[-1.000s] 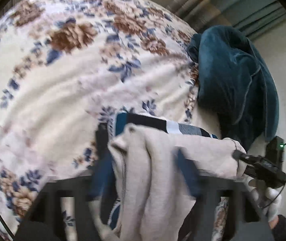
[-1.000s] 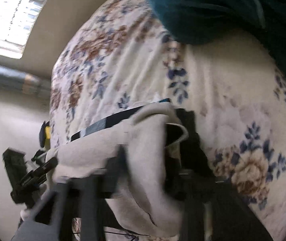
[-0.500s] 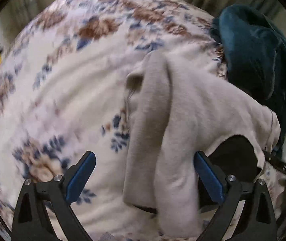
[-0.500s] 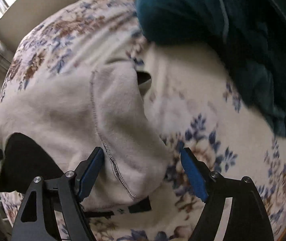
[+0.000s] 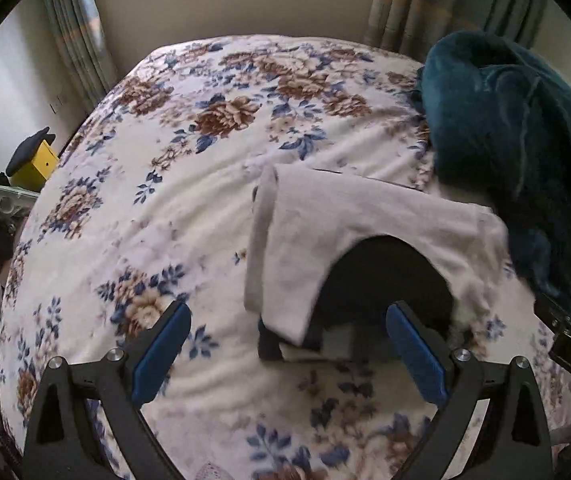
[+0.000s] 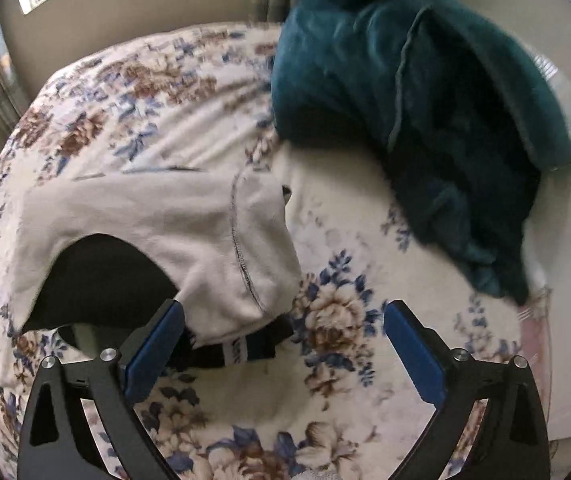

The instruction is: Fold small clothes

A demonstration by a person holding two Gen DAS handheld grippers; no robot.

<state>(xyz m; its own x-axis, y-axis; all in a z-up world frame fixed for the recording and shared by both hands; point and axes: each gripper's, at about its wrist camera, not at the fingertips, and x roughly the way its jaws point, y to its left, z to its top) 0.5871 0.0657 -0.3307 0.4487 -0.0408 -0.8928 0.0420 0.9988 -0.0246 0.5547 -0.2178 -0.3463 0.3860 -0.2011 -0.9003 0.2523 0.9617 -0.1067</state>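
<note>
A small pale grey garment (image 5: 325, 224) with a black inner part (image 5: 385, 276) and a black-and-white waistband lies folded flat on the floral bedspread (image 5: 165, 208). It also shows in the right wrist view (image 6: 173, 216), with its black band (image 6: 241, 350) at the near edge. My left gripper (image 5: 285, 356) is open and empty, just in front of the garment's near edge. My right gripper (image 6: 281, 352) is open and empty, also just in front of the garment, its left finger (image 6: 153, 356) over the near hem.
A dark teal blanket (image 5: 517, 152) is heaped at the bed's right side, close to the garment; it also shows in the right wrist view (image 6: 425, 112). Curtains and a window stand behind the bed. A yellow box (image 5: 35, 162) and clutter sit off the left edge.
Both grippers held the garment lifted a second ago. They have laid it folded on the bed, opened, and pulled back and up from it.
</note>
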